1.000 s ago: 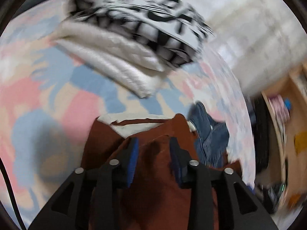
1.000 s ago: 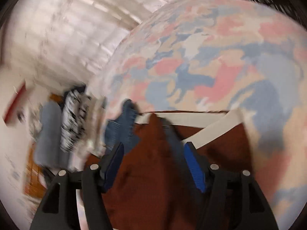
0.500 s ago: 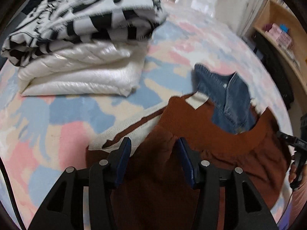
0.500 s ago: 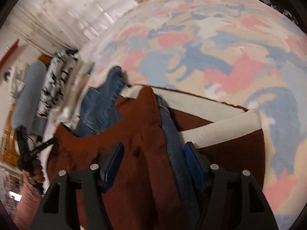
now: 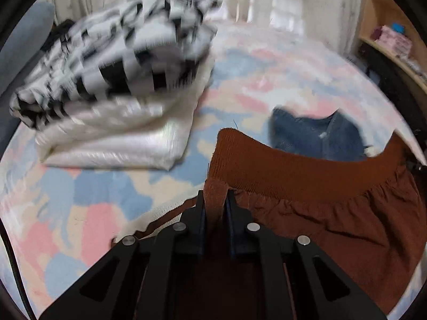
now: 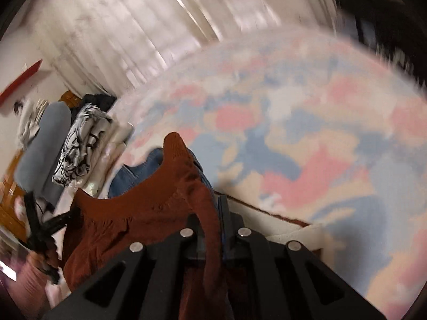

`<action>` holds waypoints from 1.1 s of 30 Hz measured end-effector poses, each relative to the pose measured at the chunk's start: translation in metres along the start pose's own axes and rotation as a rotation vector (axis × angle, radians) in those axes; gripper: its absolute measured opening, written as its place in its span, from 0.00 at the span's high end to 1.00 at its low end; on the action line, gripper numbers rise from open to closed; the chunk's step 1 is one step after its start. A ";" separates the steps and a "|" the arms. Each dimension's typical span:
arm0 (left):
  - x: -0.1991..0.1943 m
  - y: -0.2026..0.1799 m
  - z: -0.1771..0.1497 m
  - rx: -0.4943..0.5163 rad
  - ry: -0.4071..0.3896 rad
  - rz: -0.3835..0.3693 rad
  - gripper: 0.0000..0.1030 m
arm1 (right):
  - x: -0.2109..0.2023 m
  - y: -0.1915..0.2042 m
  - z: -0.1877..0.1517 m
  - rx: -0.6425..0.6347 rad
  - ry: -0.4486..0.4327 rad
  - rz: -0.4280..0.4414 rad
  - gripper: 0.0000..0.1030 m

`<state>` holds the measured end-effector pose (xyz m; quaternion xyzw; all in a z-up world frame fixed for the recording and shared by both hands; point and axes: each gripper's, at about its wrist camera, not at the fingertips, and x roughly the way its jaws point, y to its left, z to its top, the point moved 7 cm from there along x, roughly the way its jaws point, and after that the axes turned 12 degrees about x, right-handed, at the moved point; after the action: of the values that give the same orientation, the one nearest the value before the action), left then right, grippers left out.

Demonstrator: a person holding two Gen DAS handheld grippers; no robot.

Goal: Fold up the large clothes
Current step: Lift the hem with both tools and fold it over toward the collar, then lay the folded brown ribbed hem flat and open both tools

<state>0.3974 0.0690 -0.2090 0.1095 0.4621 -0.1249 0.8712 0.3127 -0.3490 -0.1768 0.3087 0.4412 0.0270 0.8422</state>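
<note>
— Two grippers, both pinched tight on the same rust-brown garment (image 5: 307, 170). My left gripper (image 5: 215, 202) has just been closing, and a fold of the brown cloth near its ribbed band now stands squeezed between the pads.

— And your right one?

— My right gripper (image 6: 213, 213) has also just been closing. Brown fabric runs up between its fingers, with a sliver of denim caught beside it against the right-hand pad, as far as I can make out through the blur.

— Where does the garment lie?

— On the bedspread (image 5: 88, 213), the one patterned in pink, pale blue and cream. The ribbed band stretches from my left gripper across to the right of the left wrist view. A blue denim piece (image 5: 317, 138) shows just beyond that band, touching it. A cream strip with a brown line (image 5: 160, 213) peeks out beside my left fingers.

— Anything else on the bed?

— A folded white quilted item (image 5: 120, 144) sits well apart to the left, with a black-and-white striped garment (image 5: 114, 61) stacked on top. Curtains (image 6: 160, 26) hang behind. In the right wrist view I see my left gripper (image 6: 45, 226), dark and blurred, at the far edge of the brown cloth.
</note>
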 end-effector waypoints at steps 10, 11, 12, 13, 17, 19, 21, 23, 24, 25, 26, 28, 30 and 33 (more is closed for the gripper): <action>-0.025 0.019 -0.017 -0.081 -0.002 -0.057 0.78 | -0.024 -0.032 -0.018 0.093 0.045 -0.049 0.63; -0.036 0.022 -0.022 -0.081 -0.014 -0.058 0.77 | -0.041 -0.030 -0.024 0.069 0.027 -0.059 0.63; -0.045 0.025 -0.029 -0.083 -0.016 -0.058 0.77 | -0.054 -0.027 -0.031 0.050 0.013 -0.063 0.63; -0.052 0.027 -0.037 -0.086 -0.014 -0.061 0.77 | -0.064 -0.027 -0.037 0.031 0.000 -0.068 0.63; -0.075 0.037 -0.081 -0.098 -0.001 -0.048 0.77 | -0.093 -0.025 -0.077 -0.038 -0.002 -0.081 0.63; -0.076 0.040 -0.103 -0.109 0.016 -0.053 0.77 | -0.095 -0.032 -0.095 -0.075 0.007 -0.131 0.63; -0.076 0.039 -0.119 -0.123 0.024 -0.069 0.77 | -0.089 -0.038 -0.111 -0.082 0.041 -0.137 0.63; -0.077 0.037 -0.125 -0.137 0.000 -0.063 0.77 | -0.080 -0.040 -0.121 -0.087 0.054 -0.153 0.63; -0.076 0.035 -0.125 -0.132 -0.014 -0.047 0.78 | -0.076 -0.042 -0.125 -0.105 0.040 -0.167 0.63; -0.075 0.031 -0.124 -0.114 -0.018 -0.029 0.84 | -0.074 -0.043 -0.126 -0.110 0.035 -0.171 0.64; -0.071 0.026 -0.122 -0.093 -0.018 -0.004 0.95 | -0.072 -0.043 -0.127 -0.102 0.030 -0.168 0.77; -0.074 0.024 -0.118 -0.060 -0.020 0.068 0.97 | -0.077 -0.044 -0.123 -0.070 0.015 -0.157 0.89; -0.077 0.022 -0.116 -0.032 -0.027 0.121 0.98 | -0.098 -0.033 -0.116 -0.115 -0.065 -0.159 0.92; -0.068 0.031 -0.123 -0.039 0.012 0.157 0.98 | -0.098 -0.039 -0.114 -0.120 -0.075 -0.185 0.92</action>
<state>0.2745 0.1443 -0.2172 0.1290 0.4598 -0.0465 0.8774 0.1573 -0.3549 -0.1752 0.2163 0.4334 -0.0360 0.8741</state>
